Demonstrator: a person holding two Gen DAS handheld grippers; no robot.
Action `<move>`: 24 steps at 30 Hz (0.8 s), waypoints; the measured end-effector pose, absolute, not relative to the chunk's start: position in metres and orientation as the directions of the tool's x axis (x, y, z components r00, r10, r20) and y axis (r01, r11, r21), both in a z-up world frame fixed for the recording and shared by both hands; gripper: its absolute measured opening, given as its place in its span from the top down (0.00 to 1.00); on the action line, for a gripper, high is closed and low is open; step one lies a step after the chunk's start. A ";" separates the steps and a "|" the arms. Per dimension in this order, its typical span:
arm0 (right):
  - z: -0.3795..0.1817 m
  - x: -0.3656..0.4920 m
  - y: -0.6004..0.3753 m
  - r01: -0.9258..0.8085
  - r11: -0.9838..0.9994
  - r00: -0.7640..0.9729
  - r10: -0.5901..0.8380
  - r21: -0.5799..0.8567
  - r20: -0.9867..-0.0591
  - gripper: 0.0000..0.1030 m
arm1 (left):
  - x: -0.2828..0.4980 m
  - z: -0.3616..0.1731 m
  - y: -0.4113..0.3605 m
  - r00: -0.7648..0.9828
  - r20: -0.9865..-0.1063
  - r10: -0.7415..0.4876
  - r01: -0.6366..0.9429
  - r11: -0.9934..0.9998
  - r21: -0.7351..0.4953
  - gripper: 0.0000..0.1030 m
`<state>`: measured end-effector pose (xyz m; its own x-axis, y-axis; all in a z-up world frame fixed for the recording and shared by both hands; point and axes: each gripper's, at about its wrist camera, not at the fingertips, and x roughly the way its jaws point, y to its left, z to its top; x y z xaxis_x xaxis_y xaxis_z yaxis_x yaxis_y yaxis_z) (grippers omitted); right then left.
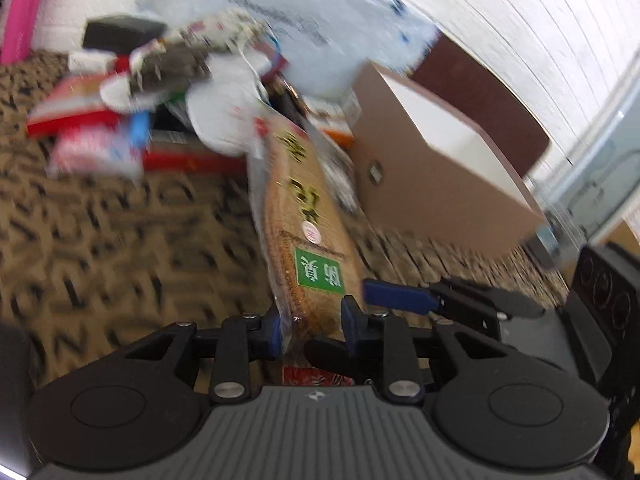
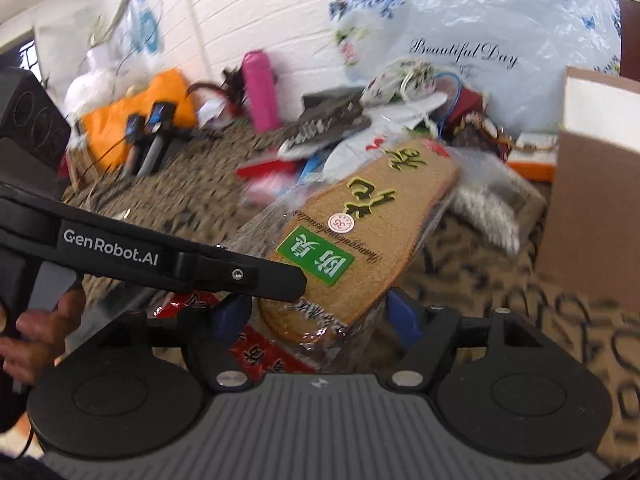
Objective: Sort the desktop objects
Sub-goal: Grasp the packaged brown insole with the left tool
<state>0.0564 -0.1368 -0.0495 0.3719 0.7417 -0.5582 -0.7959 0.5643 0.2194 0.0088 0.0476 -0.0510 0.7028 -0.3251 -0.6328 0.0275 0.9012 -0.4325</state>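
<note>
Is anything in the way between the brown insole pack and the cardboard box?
Nothing visible blocks it. The insole pack, clamped by the left gripper, has only patterned cloth between it and the cardboard box. A grey striped item lies behind that path.

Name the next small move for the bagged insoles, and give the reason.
Probably carry the insole pack toward the open cardboard box on its right. The left tongs pinch its heel end, it looks lifted off the patterned cloth, and the right tongs straddle that end.
</note>
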 end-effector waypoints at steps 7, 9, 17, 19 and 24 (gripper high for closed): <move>-0.061 0.016 -0.177 -0.792 0.580 0.347 0.683 0.189 -0.642 0.22 | -0.005 -0.062 0.035 0.675 -0.677 -0.294 0.023 0.925 -0.378 0.44; -0.062 0.017 -0.182 -0.771 0.609 0.376 0.670 0.185 -0.640 0.22 | -0.003 -0.059 0.043 0.700 -0.664 -0.263 -0.013 0.925 -0.379 0.39; -0.060 0.044 -0.173 -0.702 0.650 0.419 0.706 0.290 -0.571 0.22 | 0.032 -0.055 0.053 0.725 -0.648 -0.233 -0.034 0.928 -0.372 0.39; -0.065 0.052 -0.166 -0.696 0.654 0.415 0.704 0.297 -0.576 0.24 | 0.042 -0.054 0.052 0.724 -0.650 -0.230 -0.024 0.934 -0.357 0.39; -0.075 0.058 -0.156 -0.676 0.667 0.409 0.694 0.314 -0.593 0.29 | 0.058 -0.059 0.048 0.713 -0.662 -0.229 -0.022 0.937 -0.348 0.53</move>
<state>0.0582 -0.1563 -0.0754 0.4091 0.6937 -0.5928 -0.6761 0.6668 0.3136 0.0582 0.0482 -0.0592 0.7134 -0.2288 -0.6624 -0.0221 0.9374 -0.3475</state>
